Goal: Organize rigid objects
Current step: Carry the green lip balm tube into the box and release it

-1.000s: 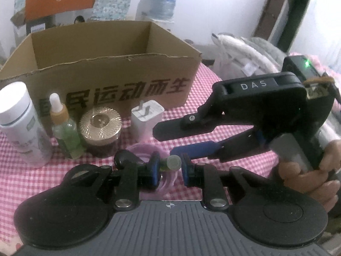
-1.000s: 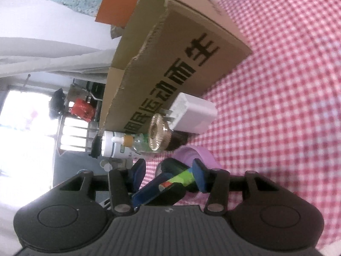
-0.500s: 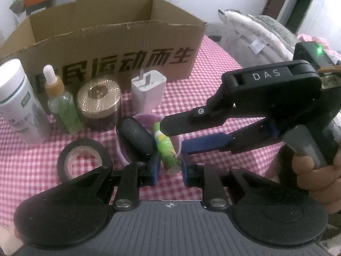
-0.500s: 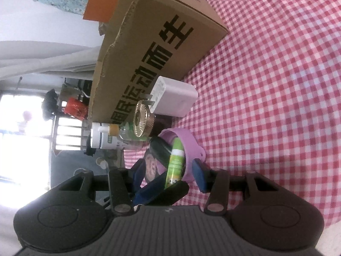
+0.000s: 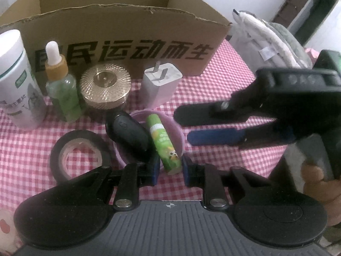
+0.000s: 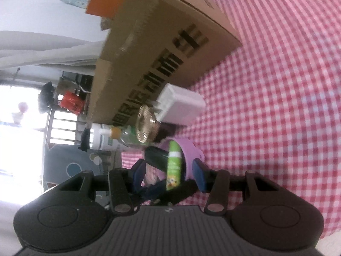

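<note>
A small purple bowl [image 5: 178,132] on the checked cloth holds a black oval object [image 5: 130,132] and a green lip-balm tube [image 5: 164,145], whose near end leans over the rim. My left gripper [image 5: 169,168] is open, its pads either side of the tube's near end with small gaps. My right gripper [image 5: 202,128] is open and empty just right of the bowl. In the right wrist view the gripper [image 6: 169,172] frames the bowl [image 6: 190,149] and tube [image 6: 173,166].
An open cardboard box [image 5: 119,32] stands behind. In front of it are a white bottle [image 5: 15,81], a dropper bottle [image 5: 61,89], a gold-lidded jar [image 5: 105,87] and a white charger [image 5: 162,87]. A black tape roll [image 5: 80,153] lies left of the bowl.
My left gripper has let go of the green tube, opened and backed away; the tube now rests in the bowl. The right gripper has drawn back to the right.
</note>
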`<state>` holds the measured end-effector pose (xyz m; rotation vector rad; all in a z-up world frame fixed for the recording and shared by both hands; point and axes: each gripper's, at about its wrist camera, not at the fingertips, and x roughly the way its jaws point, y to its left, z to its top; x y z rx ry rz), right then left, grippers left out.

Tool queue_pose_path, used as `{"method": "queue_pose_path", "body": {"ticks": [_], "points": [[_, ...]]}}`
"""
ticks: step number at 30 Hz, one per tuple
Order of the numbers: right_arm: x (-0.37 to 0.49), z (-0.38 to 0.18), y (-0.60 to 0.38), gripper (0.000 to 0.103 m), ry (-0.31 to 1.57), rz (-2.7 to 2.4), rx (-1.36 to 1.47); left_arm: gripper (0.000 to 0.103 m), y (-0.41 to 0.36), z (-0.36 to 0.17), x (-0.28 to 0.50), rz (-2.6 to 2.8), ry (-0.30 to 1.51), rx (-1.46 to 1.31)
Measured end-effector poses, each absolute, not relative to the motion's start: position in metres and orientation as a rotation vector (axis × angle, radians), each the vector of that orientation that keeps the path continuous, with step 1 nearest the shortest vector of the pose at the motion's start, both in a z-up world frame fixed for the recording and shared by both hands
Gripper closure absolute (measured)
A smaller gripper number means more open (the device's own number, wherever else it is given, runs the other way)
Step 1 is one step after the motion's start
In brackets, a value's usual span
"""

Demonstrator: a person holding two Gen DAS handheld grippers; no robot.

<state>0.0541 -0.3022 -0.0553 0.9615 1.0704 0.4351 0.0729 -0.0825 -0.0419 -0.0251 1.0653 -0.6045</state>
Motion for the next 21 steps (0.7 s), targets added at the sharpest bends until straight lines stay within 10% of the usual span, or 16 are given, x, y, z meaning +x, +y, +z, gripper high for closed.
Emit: {"method": "queue_pose_path", "body": {"ticks": [21], "points": [[0.075,-0.047,-0.270,0.058,1.156,0.468,0.881,0.088,-0.034,-0.029,0.055,-0.595,0.982,-0.142]]}}
